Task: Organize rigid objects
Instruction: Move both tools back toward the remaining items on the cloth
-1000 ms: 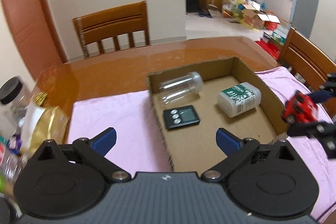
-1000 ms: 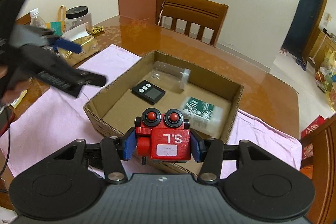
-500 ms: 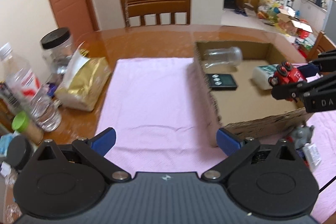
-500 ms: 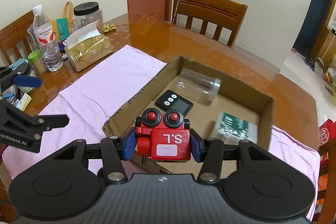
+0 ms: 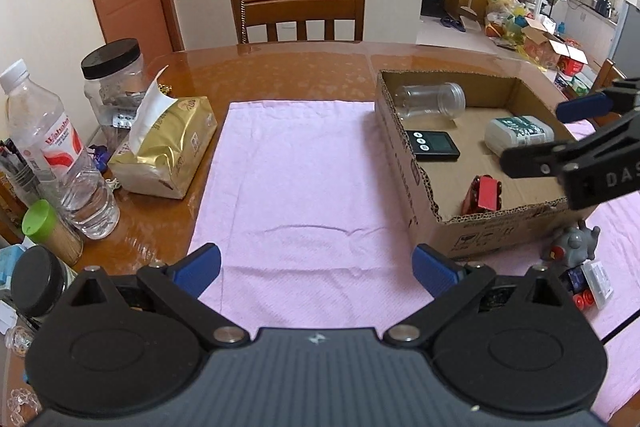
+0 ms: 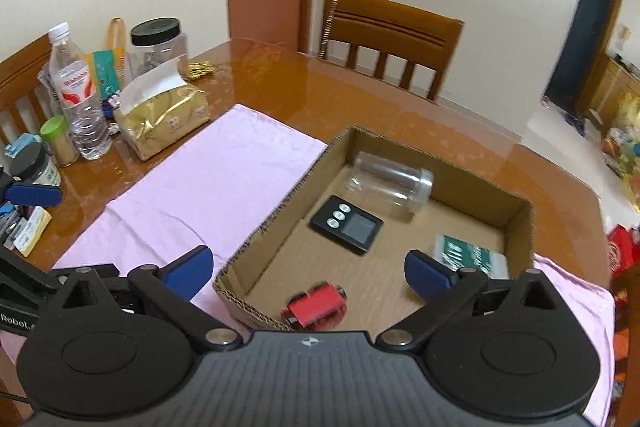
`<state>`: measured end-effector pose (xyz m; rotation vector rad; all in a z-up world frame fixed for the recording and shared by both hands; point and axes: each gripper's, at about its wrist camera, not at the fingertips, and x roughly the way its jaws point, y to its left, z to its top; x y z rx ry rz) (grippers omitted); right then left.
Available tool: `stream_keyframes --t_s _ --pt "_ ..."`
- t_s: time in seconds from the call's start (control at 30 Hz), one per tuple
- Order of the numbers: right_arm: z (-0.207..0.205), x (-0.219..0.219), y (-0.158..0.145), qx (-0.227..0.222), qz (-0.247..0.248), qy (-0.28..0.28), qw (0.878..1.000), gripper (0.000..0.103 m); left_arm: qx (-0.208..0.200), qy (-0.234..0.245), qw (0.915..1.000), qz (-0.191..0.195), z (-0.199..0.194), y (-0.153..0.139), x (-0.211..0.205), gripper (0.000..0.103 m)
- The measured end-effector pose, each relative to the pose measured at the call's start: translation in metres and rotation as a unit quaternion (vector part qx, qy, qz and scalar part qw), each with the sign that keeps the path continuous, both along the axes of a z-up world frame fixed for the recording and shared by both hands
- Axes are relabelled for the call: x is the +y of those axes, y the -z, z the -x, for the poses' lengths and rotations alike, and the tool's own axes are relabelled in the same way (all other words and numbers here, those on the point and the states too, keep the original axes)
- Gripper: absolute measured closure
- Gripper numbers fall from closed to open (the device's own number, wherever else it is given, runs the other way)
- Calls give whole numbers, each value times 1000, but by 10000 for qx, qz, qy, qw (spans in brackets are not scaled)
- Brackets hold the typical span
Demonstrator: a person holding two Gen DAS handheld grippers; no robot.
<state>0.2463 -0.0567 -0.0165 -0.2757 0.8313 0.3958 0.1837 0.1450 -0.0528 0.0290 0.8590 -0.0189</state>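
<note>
Tabletop (image 5: pixel 304 67): carries my pink cloth (image 5: pixel 296 179), which marks out the sorting area; clutter sits off it at the far left.
Cardboard box (image 6: pixel 276 215): stands on the right of the cloth as my collecting bin, and I judge the sorting well along.
Clear jar (image 6: pixel 390 185): lies on its side at the box's far end.
Black timer (image 6: pixel 346 225): lies flat, just near of the jar.
White bottle (image 5: pixel 520 135): lies on its side at the box's right.
Red toy robot (image 6: pixel 316 309): lies tipped over inside the near wall, below my right tongs (image 6: pixel 308 271), which are spread wide and empty.
Left tongs (image 5: pixel 316 265): spread, empty, over the cloth.
Grey toy (image 5: pixel 574 241): outside the box, near right; likely my next pick.
</note>
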Motion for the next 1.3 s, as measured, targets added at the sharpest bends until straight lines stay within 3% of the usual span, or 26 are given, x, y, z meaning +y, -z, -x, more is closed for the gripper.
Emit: stream_keyframes --t_s 0.4,0.63,1.3 --pt "55 -40 19 25 184 1254 9919 0 40 256 9996 147 7 10 -6 2" --pt "89 -73 49 389 272 1717 9840 0 74 325 9994 51 19 15 -23 2" --pt "78 -161 97 1028 -187 1715 9796 0 345 205 9988 -278 28 20 -115 2"
